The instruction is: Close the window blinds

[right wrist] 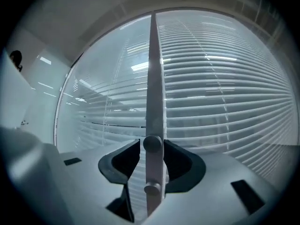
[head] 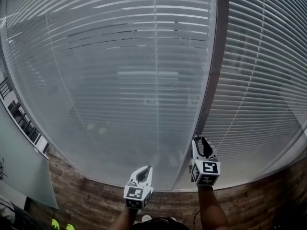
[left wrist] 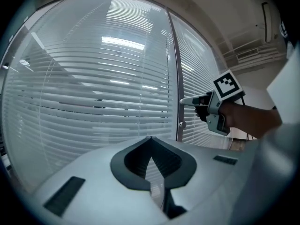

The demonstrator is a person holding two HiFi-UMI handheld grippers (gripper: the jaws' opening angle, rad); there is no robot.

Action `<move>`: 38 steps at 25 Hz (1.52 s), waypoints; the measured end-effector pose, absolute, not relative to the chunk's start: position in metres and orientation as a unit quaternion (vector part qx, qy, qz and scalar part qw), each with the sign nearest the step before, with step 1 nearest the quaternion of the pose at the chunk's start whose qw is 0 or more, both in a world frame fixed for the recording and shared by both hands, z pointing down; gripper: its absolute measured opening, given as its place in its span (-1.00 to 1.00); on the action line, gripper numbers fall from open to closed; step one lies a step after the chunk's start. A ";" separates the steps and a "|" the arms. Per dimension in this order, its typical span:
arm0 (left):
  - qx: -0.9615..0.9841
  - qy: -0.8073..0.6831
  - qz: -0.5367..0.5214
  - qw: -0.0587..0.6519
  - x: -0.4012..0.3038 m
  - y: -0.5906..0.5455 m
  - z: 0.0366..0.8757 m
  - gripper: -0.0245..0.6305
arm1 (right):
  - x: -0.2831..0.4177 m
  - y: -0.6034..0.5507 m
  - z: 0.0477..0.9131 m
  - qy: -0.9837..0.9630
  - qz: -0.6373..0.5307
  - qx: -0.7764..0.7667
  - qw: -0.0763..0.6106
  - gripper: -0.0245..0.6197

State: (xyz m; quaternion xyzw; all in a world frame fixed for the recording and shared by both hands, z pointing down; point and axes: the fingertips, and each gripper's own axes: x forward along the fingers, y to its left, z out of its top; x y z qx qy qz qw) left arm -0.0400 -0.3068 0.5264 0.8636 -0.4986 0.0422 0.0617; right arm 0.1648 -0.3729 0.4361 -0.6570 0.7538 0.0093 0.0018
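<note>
Slatted blinds [head: 120, 80] hang behind the large left pane, and more blinds [head: 264, 80] fill the pane to the right. A grey upright frame post [head: 213, 56] stands between them. My right gripper [head: 201, 141] is up against the lower part of this post. In the right gripper view a round knob [right wrist: 152, 143] on the post [right wrist: 153, 78] sits between the jaws of the right gripper [right wrist: 152, 146], and the pads stand just off it. A second knob [right wrist: 151, 189] is lower on the post. My left gripper [head: 146, 169] hangs left of the post with its tips together, holding nothing.
A wood-patterned floor [head: 96, 200] runs along the foot of the glass. A pale panel [head: 21, 171] leans in at the left. In the left gripper view the right gripper [left wrist: 188, 101] reaches to the post [left wrist: 173, 78] above a small knob [left wrist: 182, 124].
</note>
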 end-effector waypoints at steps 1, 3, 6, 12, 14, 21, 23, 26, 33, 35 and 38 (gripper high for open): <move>0.864 -0.498 0.042 0.061 -0.040 -0.306 0.527 -0.93 | 0.167 -0.372 0.435 0.748 0.007 -0.664 0.007 -0.43; 0.865 -0.496 0.043 0.061 -0.042 -0.304 0.529 -0.93 | 0.172 -0.370 0.432 0.735 0.005 -0.678 0.015 -0.58; 0.859 -0.506 0.045 0.066 -0.049 -0.303 0.528 -0.93 | 0.180 -0.371 0.432 0.726 -0.001 -0.688 0.018 -0.88; 0.861 -0.503 0.042 0.064 -0.047 -0.299 0.529 -0.93 | 0.171 -0.368 0.435 0.734 0.009 -0.679 0.012 -0.54; 0.863 -0.499 0.040 0.061 -0.045 -0.299 0.529 -0.93 | 0.169 -0.370 0.436 0.733 0.008 -0.680 0.010 -0.54; 0.862 -0.502 0.040 0.063 -0.046 -0.299 0.528 -0.93 | 0.165 -0.377 0.436 0.729 0.006 -0.685 0.005 -0.53; 0.862 -0.501 0.039 0.063 -0.046 -0.298 0.528 -0.93 | 0.166 -0.378 0.435 0.721 0.008 -0.693 0.000 -0.53; 0.864 -0.498 0.041 0.063 -0.045 -0.297 0.531 -0.93 | 0.167 -0.377 0.435 0.724 0.009 -0.690 -0.002 -0.54; 0.868 -0.491 0.042 0.063 -0.041 -0.296 0.532 -0.93 | 0.159 -0.377 0.433 0.711 0.146 -0.674 -0.139 -0.54; 0.867 -0.492 0.043 0.062 -0.041 -0.297 0.532 -0.93 | 0.157 -0.377 0.433 0.706 0.184 -0.657 -0.188 -0.54; 0.867 -0.493 0.050 0.057 -0.039 -0.297 0.532 -0.93 | 0.151 -0.377 0.433 0.691 0.242 -0.631 -0.257 -0.54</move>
